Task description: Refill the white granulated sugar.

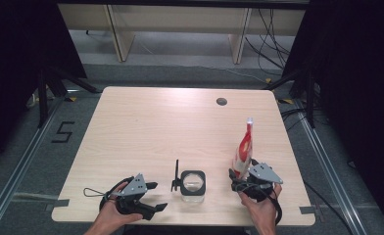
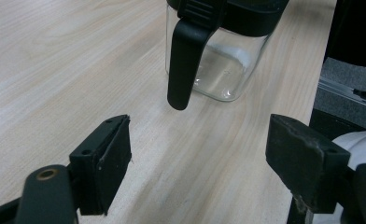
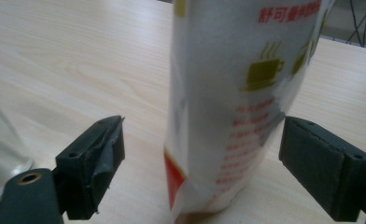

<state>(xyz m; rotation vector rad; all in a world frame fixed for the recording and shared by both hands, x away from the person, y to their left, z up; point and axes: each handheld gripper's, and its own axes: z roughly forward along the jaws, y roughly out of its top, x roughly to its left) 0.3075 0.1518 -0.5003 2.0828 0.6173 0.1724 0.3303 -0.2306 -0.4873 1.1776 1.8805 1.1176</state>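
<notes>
**Operator:** Pouch (image 1: pixel 244 149) stands upright at the lower right of the high view, on the table (image 1: pixel 146 127), just ahead of my right gripper (image 1: pixel 238 182). In the right gripper view it rises between the two jaws, and neither pad touches it; the jaws stand wide.

**Partner:** How do you think it handles?

**Operator:** I judge it light and soft, a thin printed bag that dents under pressure and tips easily, being tall on a narrow base. The film looks slick too. I would close on the lower body, where the contents seem to fill it out, and keep away from the flat sealed top.

**Partner:** And the other side?

**Operator:** My left gripper (image 1: pixel 153 196) sits at the lower left of the high view, jaws wide with nothing between them. It points at the glass jar (image 1: pixel 193 184) in the lower middle, whose black handle (image 2: pixel 186 60) hangs just ahead in the left gripper view. Glass is hard, breakable and heavier.
</notes>
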